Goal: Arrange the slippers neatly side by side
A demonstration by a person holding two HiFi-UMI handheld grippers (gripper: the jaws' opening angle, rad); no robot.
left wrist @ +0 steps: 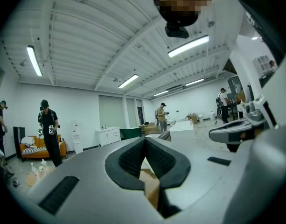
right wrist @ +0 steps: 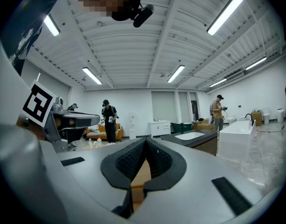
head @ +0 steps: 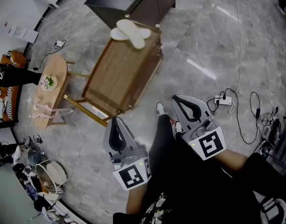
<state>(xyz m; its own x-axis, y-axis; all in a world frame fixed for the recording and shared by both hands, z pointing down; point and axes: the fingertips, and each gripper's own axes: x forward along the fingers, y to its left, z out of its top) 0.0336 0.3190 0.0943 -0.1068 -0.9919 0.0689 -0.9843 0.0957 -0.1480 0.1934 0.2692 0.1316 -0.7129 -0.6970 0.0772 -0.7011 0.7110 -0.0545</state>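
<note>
In the head view, two white slippers (head: 130, 31) lie crossed, one over the other, at the far end of a brown wooden bench (head: 117, 80). Only this view shows them. The left claw (head: 115, 121) and the right claw (head: 176, 99) are close to the person, well apart from the slippers, over the grey floor (head: 203, 41). The left claw is the one nearer the bench.

The left gripper view shows the left claw (left wrist: 145, 140) squeezed tight with nothing in it. The right gripper view shows the right claw (right wrist: 146, 140) squeezed tight too, and it holds nothing. These two views look across a big white room with long ceiling lights (right wrist: 225, 13), people (left wrist: 48, 129) standing and an orange sofa (left wrist: 62, 146). The head view looks down instead, and shows a dark cabinet (head: 133, 1) behind the bench.
</note>
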